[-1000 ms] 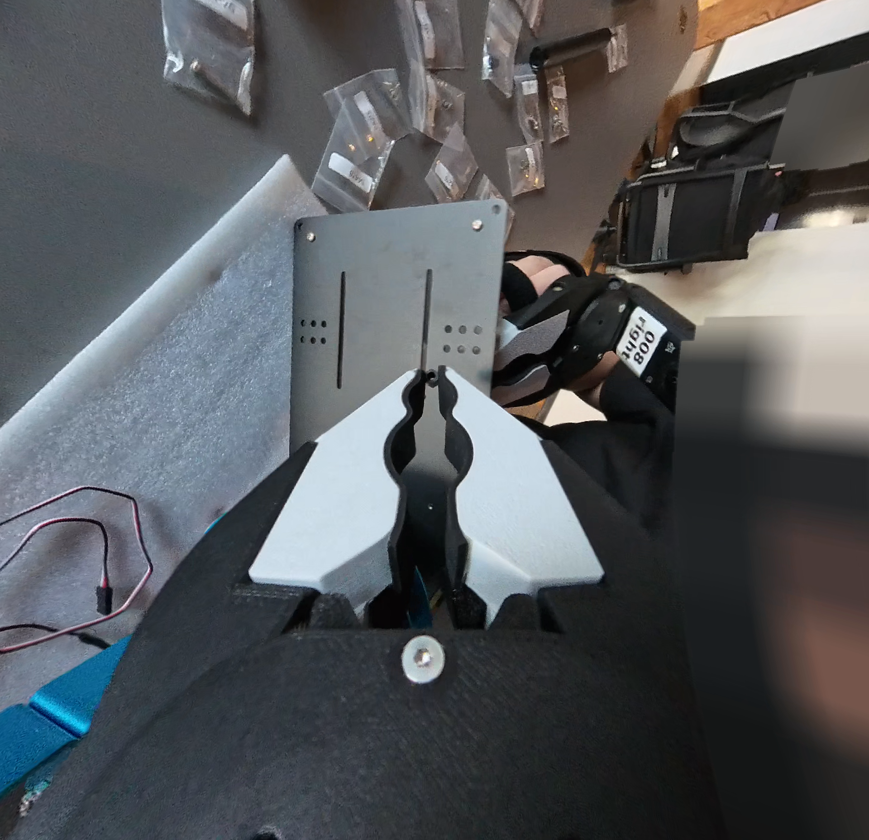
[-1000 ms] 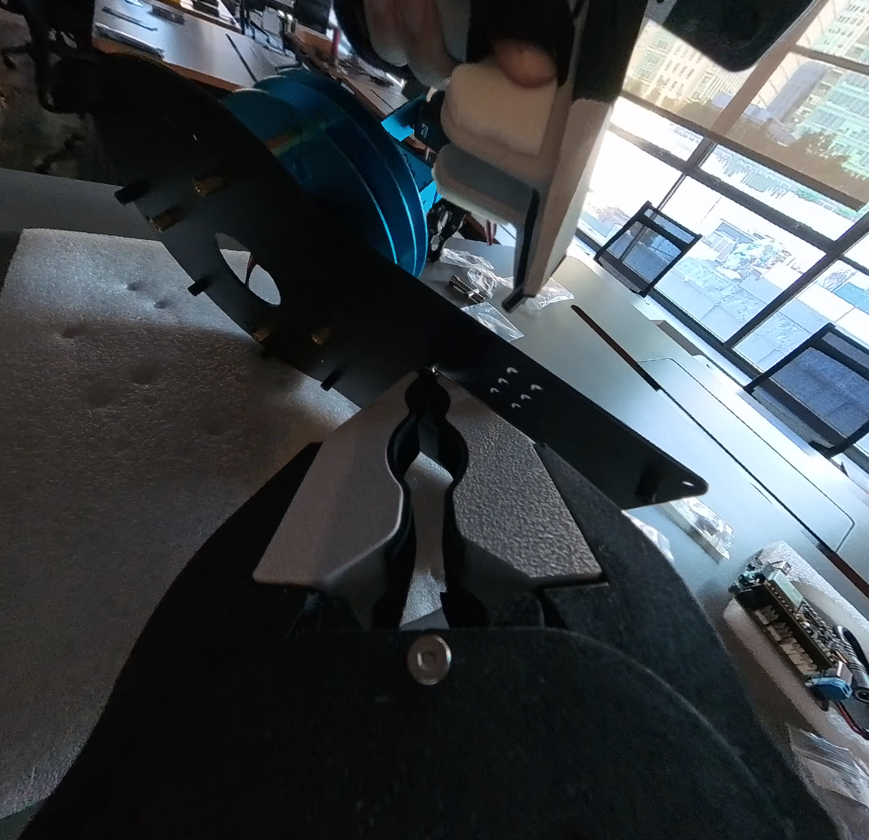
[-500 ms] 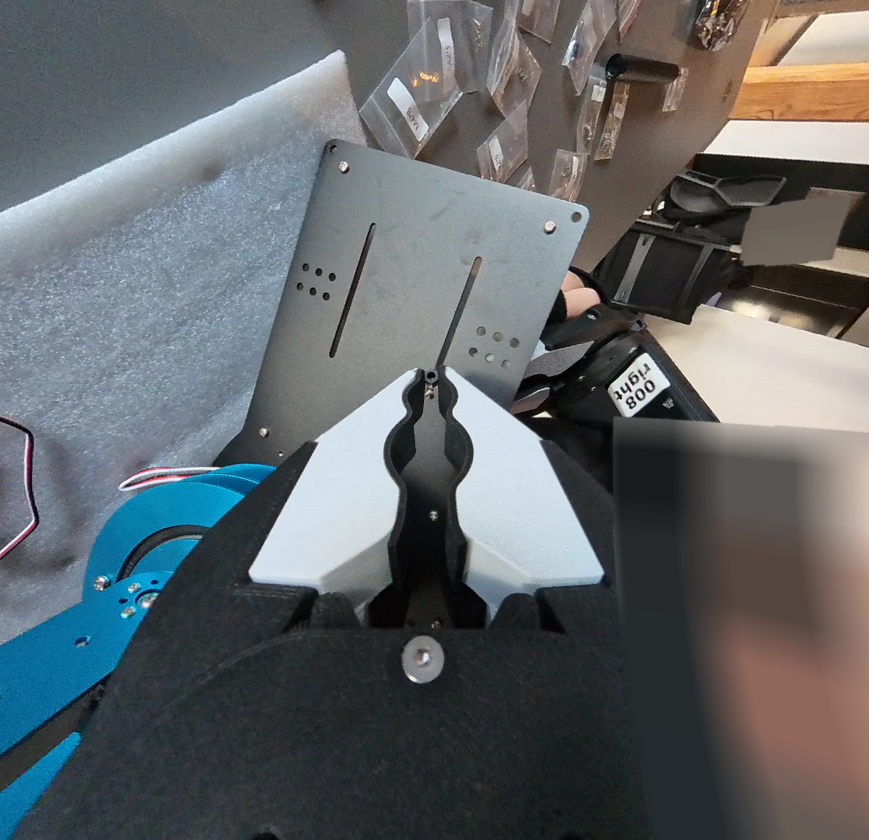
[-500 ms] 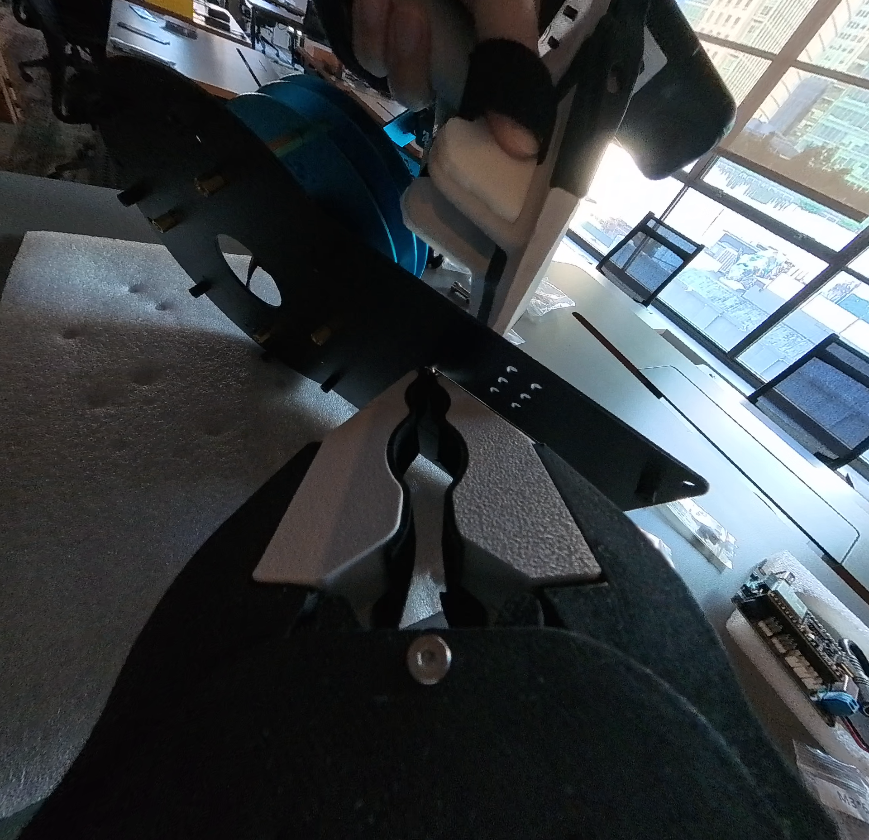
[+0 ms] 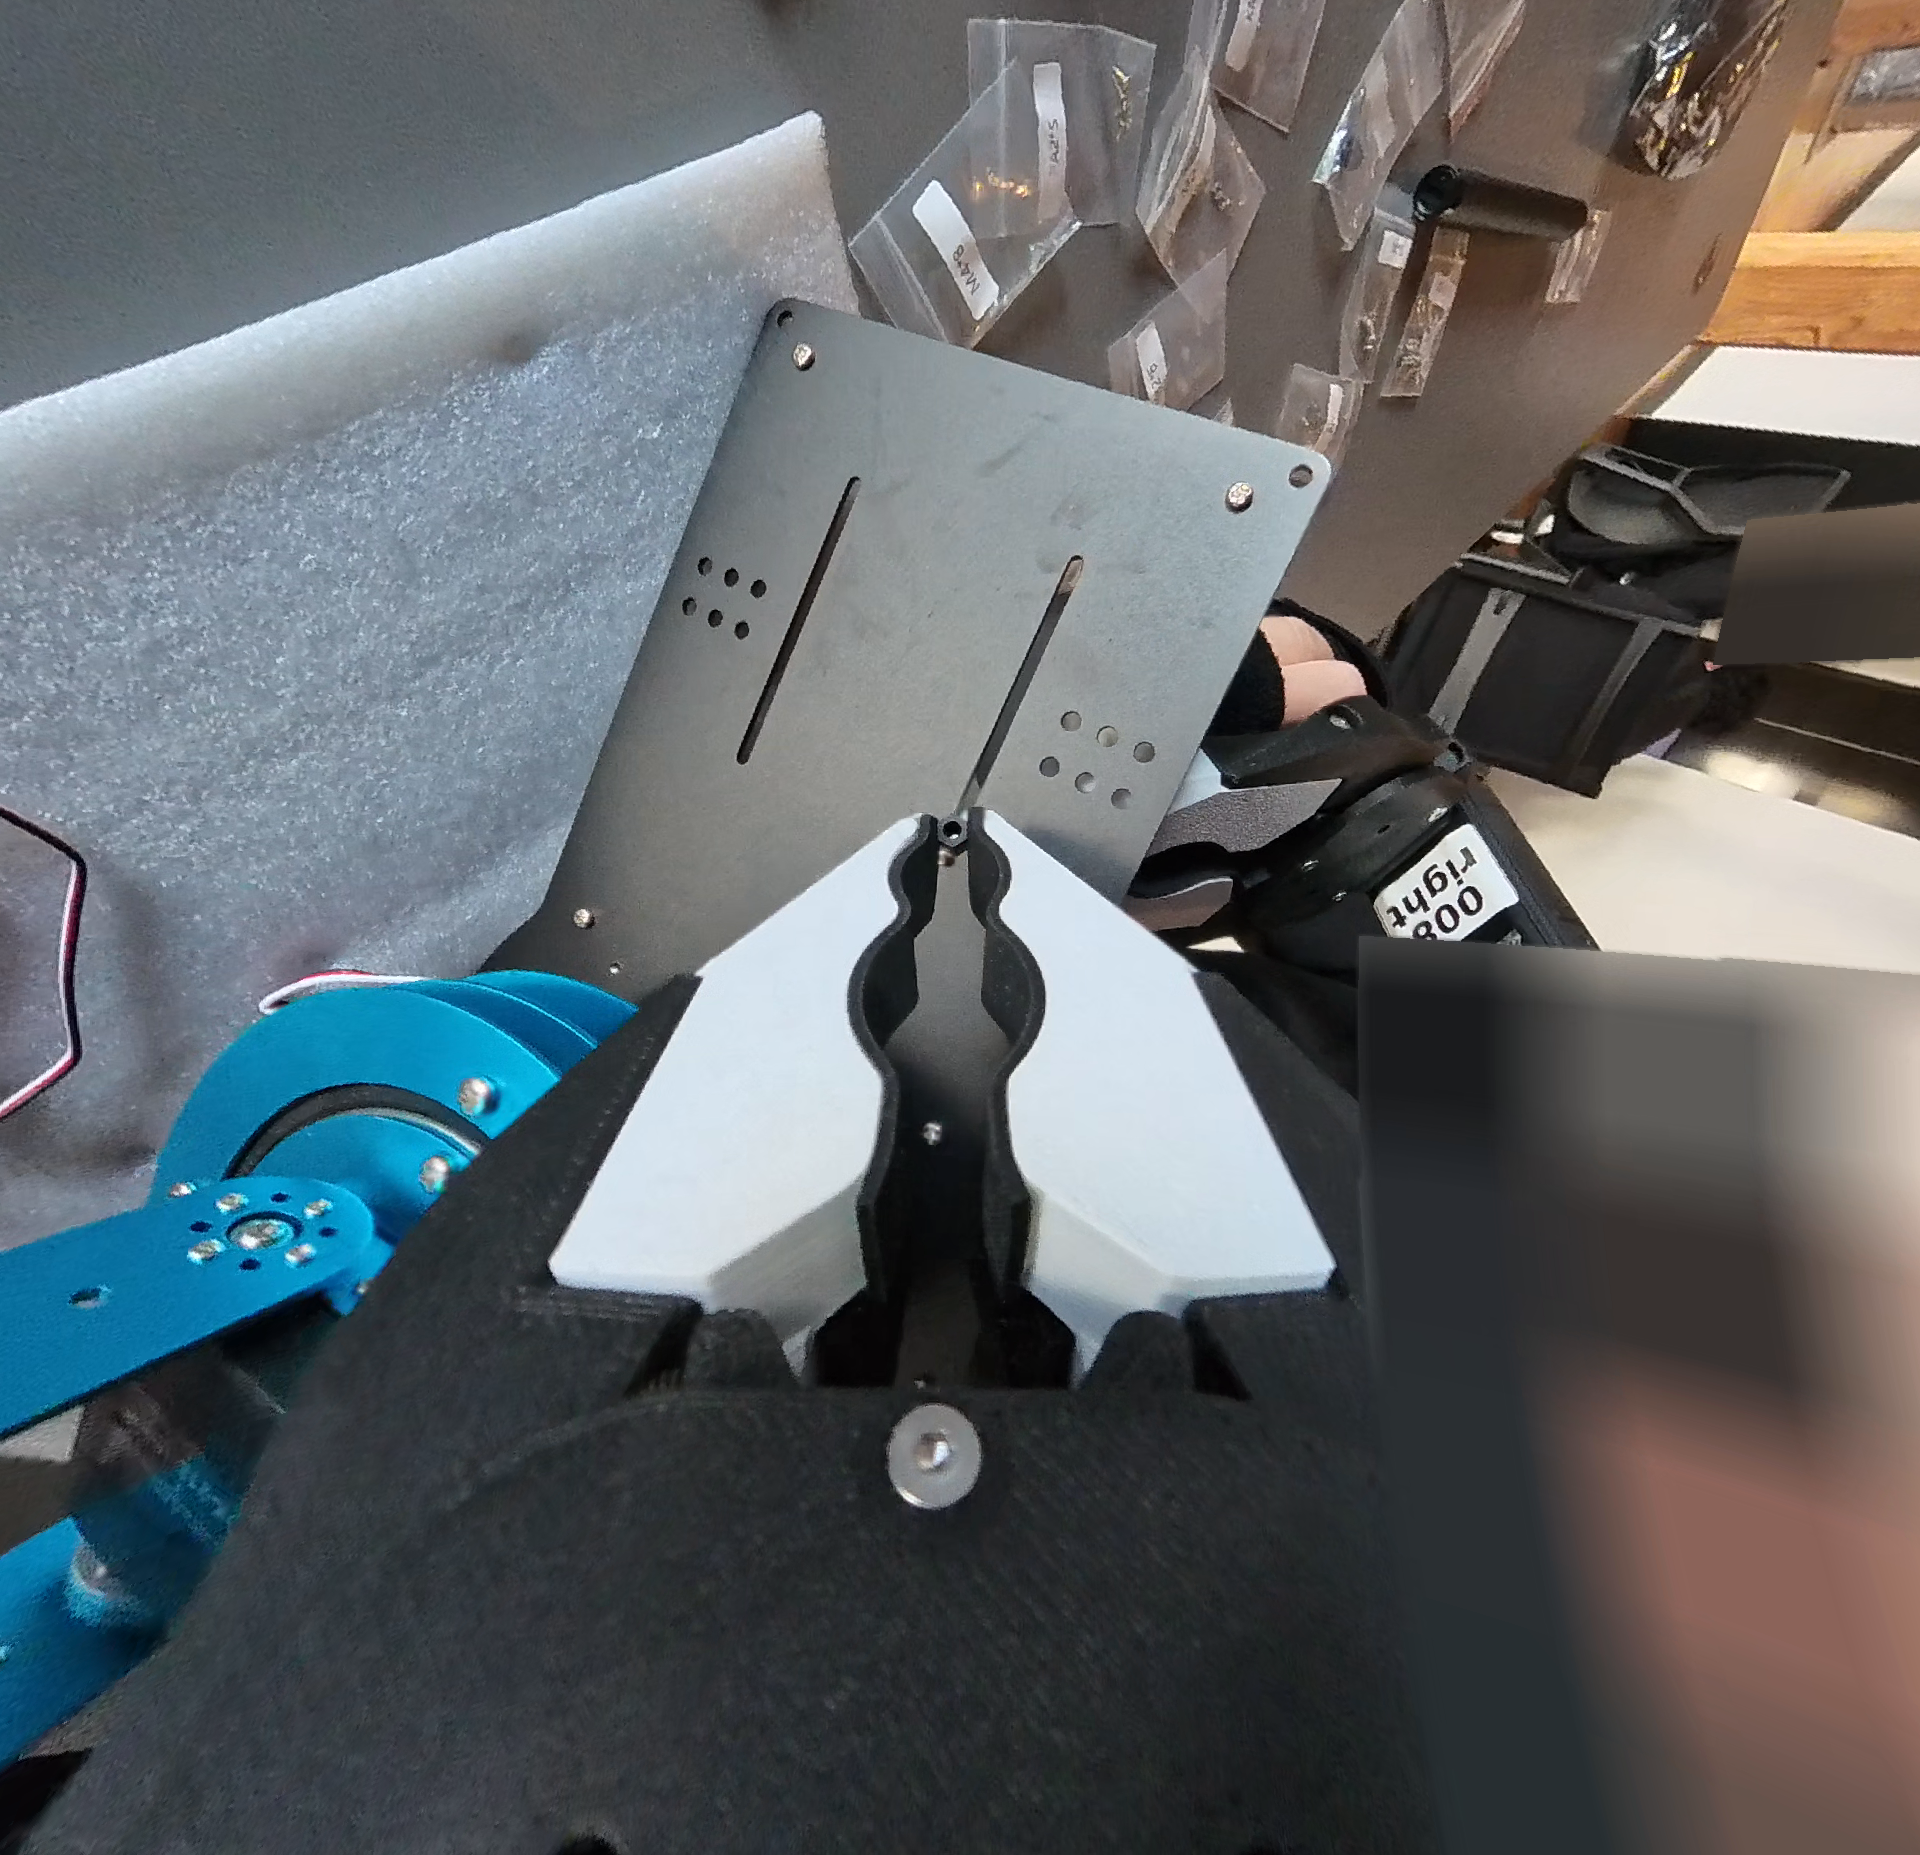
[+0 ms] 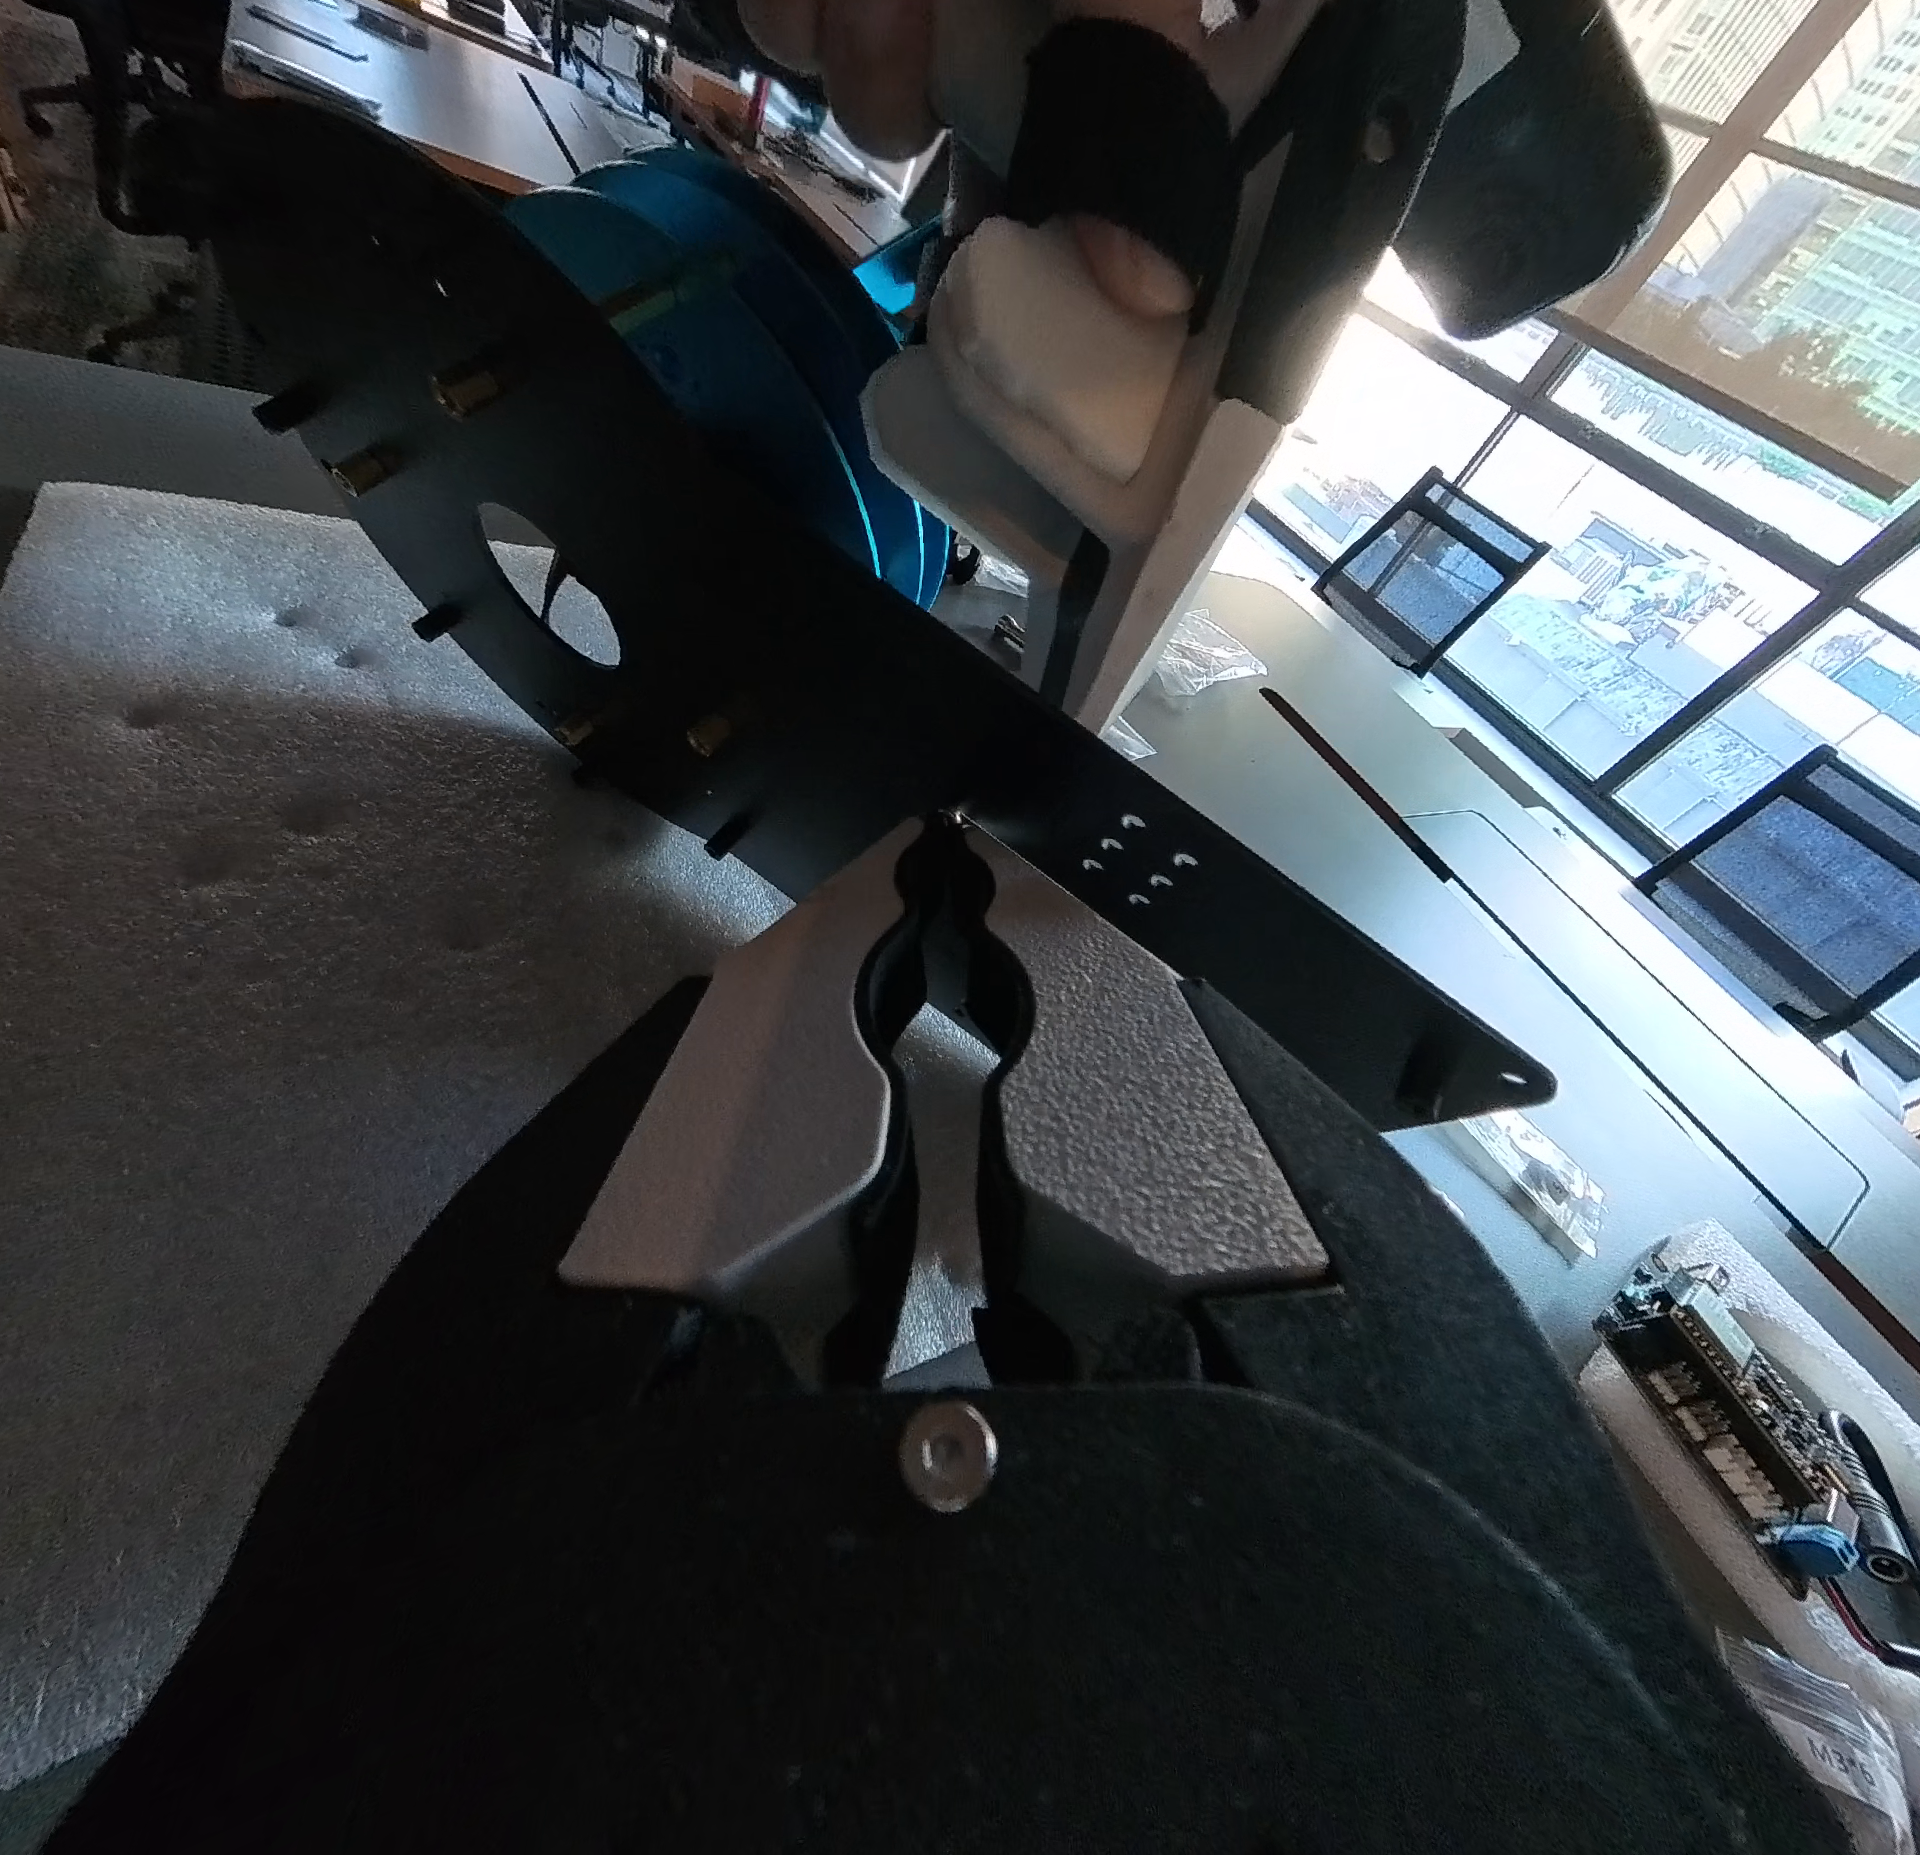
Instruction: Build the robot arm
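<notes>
My left gripper (image 5: 951, 837) has its jaws pressed together on a tiny black screw (image 5: 951, 829) at the very tips, held against the lower end of a slot in the dark metal plate (image 5: 935, 600). My right gripper (image 6: 948, 831) also has its jaws together, pinching a small bright fastener (image 6: 948, 818) right at the plate's underside edge (image 6: 1226, 932). The plate hangs tilted above the white foam sheet (image 5: 312, 600), not lying flat. A blue round servo assembly (image 5: 343, 1109) is bolted to the plate's rounded end, with brass standoffs (image 6: 473, 387) sticking out below. Small clear bags of hardware (image 5: 987, 195) lie scattered on the grey table (image 5: 312, 91) beyond the foam. In the right wrist view I see a circuit board (image 6: 1745, 1431) near the table's edge
</notes>
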